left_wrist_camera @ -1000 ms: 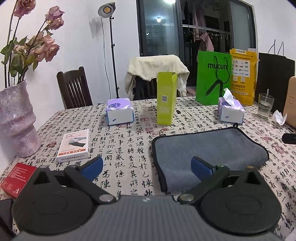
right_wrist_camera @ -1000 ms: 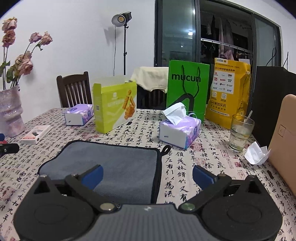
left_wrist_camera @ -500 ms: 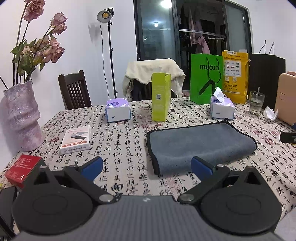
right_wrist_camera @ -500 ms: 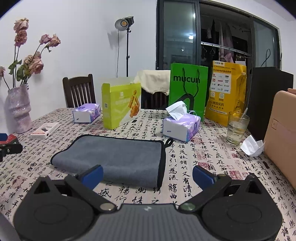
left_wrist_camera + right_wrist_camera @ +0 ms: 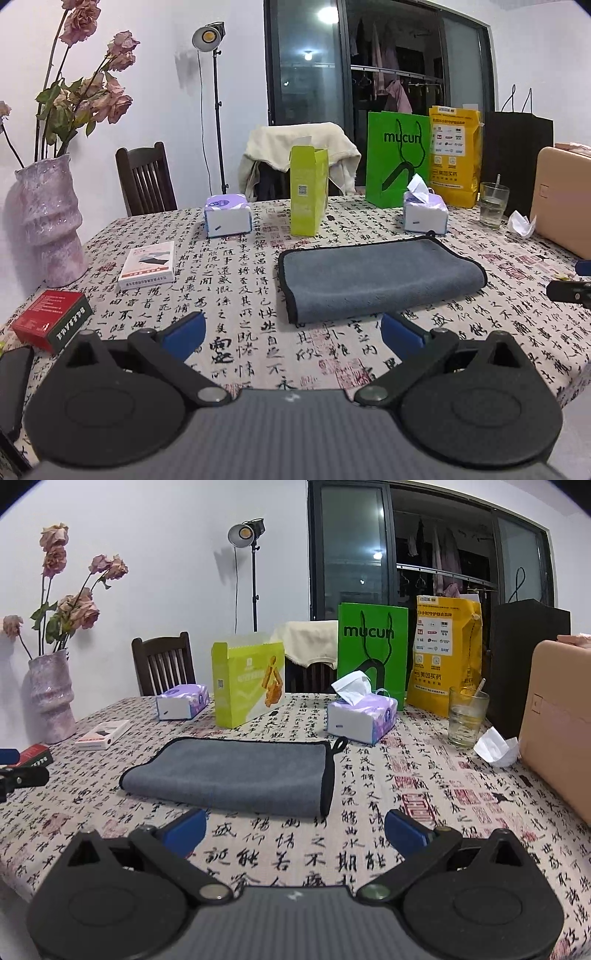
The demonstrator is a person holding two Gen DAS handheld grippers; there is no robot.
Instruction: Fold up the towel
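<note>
A grey towel with black trim (image 5: 376, 277) lies folded flat on the calligraphy-print tablecloth; it also shows in the right wrist view (image 5: 236, 771). Its hanging loop (image 5: 338, 744) sticks out at the far right corner. My left gripper (image 5: 293, 334) is open and empty, pulled back just short of the towel's near edge. My right gripper (image 5: 295, 829) is open and empty, also short of the near edge. The right gripper's tip shows at the far right of the left wrist view (image 5: 570, 290).
Two tissue boxes (image 5: 228, 218) (image 5: 424, 216), a lime carton (image 5: 307, 199), a green bag (image 5: 399, 158), a yellow bag (image 5: 454, 155), a glass (image 5: 466, 716), a tan case (image 5: 557, 720), a vase (image 5: 46, 221), a white box (image 5: 149, 264) and a red box (image 5: 50, 319) ring the towel.
Both grippers have drawn back toward me and away from the towel, which now lies farther ahead. The towel itself has not moved.
</note>
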